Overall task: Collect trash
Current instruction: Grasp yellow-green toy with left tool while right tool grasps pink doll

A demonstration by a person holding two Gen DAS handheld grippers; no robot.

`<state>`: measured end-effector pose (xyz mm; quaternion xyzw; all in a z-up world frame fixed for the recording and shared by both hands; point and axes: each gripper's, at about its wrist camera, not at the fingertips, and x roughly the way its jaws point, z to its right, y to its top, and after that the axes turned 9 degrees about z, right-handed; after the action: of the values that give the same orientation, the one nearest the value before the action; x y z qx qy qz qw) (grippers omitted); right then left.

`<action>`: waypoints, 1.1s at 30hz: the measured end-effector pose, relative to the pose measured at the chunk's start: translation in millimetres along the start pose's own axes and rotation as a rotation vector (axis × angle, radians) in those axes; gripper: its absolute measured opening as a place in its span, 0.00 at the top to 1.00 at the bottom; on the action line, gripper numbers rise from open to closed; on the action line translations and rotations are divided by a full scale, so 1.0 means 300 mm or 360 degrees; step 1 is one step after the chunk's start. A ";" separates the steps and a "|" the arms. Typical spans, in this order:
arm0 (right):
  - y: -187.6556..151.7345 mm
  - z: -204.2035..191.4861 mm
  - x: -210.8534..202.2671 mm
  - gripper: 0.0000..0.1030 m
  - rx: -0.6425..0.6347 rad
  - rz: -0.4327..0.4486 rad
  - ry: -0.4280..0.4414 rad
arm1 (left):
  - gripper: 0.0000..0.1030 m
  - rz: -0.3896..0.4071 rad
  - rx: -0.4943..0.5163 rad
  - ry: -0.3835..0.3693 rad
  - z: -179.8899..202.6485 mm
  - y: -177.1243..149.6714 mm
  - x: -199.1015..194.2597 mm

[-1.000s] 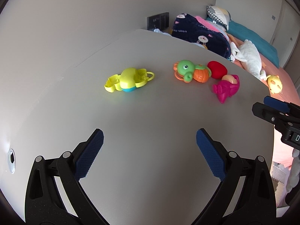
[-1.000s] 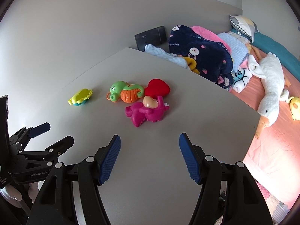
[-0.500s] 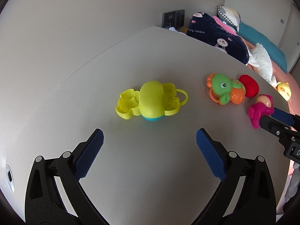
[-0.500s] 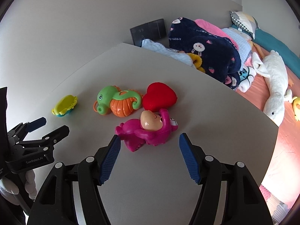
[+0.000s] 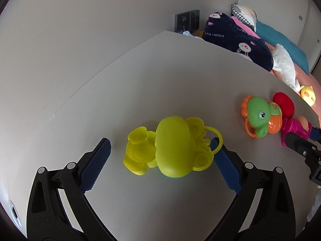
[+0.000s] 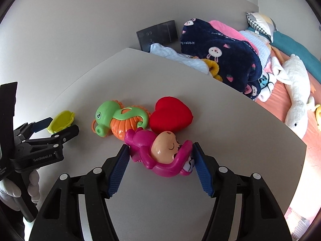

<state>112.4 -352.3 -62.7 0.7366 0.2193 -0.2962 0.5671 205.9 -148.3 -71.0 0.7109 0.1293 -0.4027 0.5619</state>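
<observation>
Looking down both grippers at a pale grey table (image 5: 160, 76) with a handful of plastic toys on it. The left gripper (image 5: 160, 156) is spread wide around a yellow toy (image 5: 172, 150), which sits flat on the table between the blue pads. The left pad (image 5: 96, 166) has a clear gap to the toy; the right one is right up against the toy's ring loop, can't tell if it actually touches.

The right gripper (image 6: 160, 160) straddles a pink toy (image 6: 160, 156) with a peach face, lying on its side. Its jaws are open about as wide as the toy, both pads right at its edges, though I can't say they're really pinching it yet. The toy rests on the table.

Just behind the pink one there's a green and orange seahorse (image 6: 120, 120) and a red heart (image 6: 170, 116), all three bunched together and touching. Past the far edge of the table is a bed with a navy blanket (image 6: 220, 56) and a white plush (image 6: 297, 92).
</observation>
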 end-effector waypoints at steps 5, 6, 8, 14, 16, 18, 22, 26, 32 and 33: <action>0.000 -0.004 -0.005 0.38 -0.0041 0.0002 0.0008 | 0.08 0.0033 0.0068 0.0009 0.013 0.017 0.011; -0.002 -0.005 -0.007 0.38 -0.0051 0.0003 0.0002 | 0.09 0.0040 0.0083 0.0020 0.015 0.019 0.011; -0.003 -0.006 -0.009 0.38 -0.0050 -0.0005 0.0001 | 0.24 0.0051 0.0087 0.0010 0.017 0.024 0.008; -0.006 0.000 -0.036 0.38 -0.0043 -0.0001 -0.0004 | 0.51 0.0056 0.0044 -0.0011 0.016 0.021 -0.012; -0.007 0.000 -0.053 0.38 -0.0049 0.0004 -0.0003 | 0.51 0.0052 0.0027 -0.0030 0.017 0.013 -0.026; -0.009 0.001 -0.071 0.38 -0.0054 0.0009 -0.0006 | 0.51 0.0053 0.0001 -0.0039 0.019 0.002 -0.046; -0.012 0.009 -0.113 0.38 -0.0033 0.0011 0.0017 | 0.51 0.0049 -0.0026 -0.0059 0.036 -0.016 -0.093; -0.018 0.016 -0.161 0.38 -0.0024 0.0042 0.0018 | 0.51 0.0071 -0.0017 -0.0076 0.070 -0.035 -0.156; -0.038 0.028 -0.246 0.38 -0.0019 0.0087 0.0028 | 0.51 0.0089 -0.0009 -0.0106 0.128 -0.067 -0.237; -0.043 0.029 -0.261 0.38 -0.0020 0.0094 0.0029 | 0.51 0.0090 -0.0008 -0.0111 0.138 -0.073 -0.249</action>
<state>45.4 -356.4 -19.7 0.7419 0.2044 -0.2713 0.5781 126.3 -158.3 -34.6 0.6984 0.0906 -0.4108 0.5790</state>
